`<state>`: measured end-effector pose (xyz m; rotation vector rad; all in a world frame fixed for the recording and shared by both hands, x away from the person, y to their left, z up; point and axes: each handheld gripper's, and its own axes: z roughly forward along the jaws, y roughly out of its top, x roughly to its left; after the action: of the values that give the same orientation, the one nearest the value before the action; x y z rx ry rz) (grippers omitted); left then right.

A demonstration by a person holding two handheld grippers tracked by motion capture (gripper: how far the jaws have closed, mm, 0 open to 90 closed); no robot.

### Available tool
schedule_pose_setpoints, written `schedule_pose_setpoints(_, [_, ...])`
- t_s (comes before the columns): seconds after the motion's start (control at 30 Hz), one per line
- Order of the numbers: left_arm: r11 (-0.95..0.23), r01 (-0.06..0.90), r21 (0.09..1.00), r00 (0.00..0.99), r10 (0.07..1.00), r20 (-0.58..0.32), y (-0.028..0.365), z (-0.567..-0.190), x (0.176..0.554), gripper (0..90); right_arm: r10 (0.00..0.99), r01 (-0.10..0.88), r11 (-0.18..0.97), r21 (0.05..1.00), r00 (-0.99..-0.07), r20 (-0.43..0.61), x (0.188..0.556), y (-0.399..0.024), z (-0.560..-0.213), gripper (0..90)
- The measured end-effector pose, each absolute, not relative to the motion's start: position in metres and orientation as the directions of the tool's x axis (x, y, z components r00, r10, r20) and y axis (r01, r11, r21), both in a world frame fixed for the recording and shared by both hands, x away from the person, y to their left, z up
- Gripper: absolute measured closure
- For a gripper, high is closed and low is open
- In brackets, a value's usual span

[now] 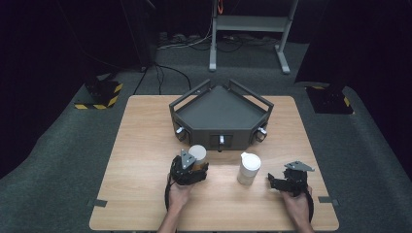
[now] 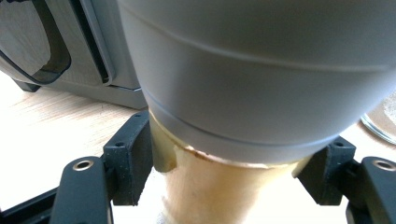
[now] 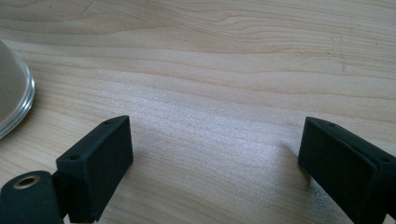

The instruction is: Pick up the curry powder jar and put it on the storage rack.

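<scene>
Left gripper (image 1: 193, 167) clamps the grey-lidded tan bottle (image 1: 197, 154), steadying it; right gripper (image 1: 281, 180) rests released beside the white lidded jar (image 1: 248, 168).

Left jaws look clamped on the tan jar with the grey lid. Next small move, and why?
Probably a short straight lift. The left gripper is shut on the tan jar with the grey lid, below the lid's rim, while the right gripper rests open on the wooden table.
</scene>
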<state>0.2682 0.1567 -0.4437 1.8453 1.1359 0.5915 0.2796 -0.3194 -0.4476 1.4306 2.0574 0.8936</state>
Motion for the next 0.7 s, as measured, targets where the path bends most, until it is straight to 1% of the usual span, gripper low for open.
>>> schedule_pose_setpoints(0.4, [-0.212,0.455,0.865,0.470,0.882,-0.031,0.1551,-0.4454,0.2643,30.3,0.940,0.629,0.242,0.739,-0.341,-0.017,0.2796,-0.3194,-0.4476,9.9])
schedule_pose_setpoints(0.7, [-0.222,0.463,0.858,0.477,0.878,-0.031,0.1545,-0.4415,0.2669,30.5,0.940,0.629,0.242,0.739,-0.341,-0.017,0.2796,-0.3194,-0.4476,9.9])
